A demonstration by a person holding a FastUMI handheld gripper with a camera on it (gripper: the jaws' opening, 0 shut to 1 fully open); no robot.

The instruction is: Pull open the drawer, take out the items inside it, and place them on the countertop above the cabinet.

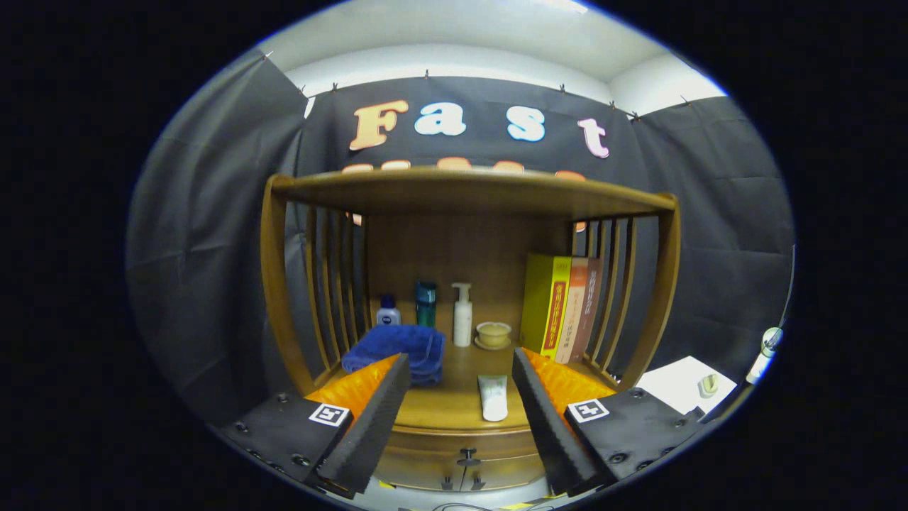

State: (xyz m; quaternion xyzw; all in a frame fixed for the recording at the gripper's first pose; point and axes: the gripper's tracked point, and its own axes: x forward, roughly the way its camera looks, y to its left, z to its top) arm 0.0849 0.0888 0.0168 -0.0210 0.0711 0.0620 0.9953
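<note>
The hand-held gripper [461, 397] hangs in front of a wooden cabinet [284, 284] with its two fingers [369, 419] spread wide apart and nothing between them but air. Below and between the fingertips sits the drawer [461, 465], closed, with a small dark knob [468, 454] at its middle. Just above the drawer is the desk [454, 408] (the cabinet's countertop, under a slatted wooden canopy). A white tube [494, 397] lies on it near the front edge, between the fingers and closer to the right one. A folded blue cloth [401, 349] rests on the left, partly behind the left finger. Further back stand a small white bottle [388, 311], a teal cup [425, 304], a white pump bottle [462, 316] and a small cream bowl [493, 333] in a row. Several books [560, 309] stand upright on the right
</note>
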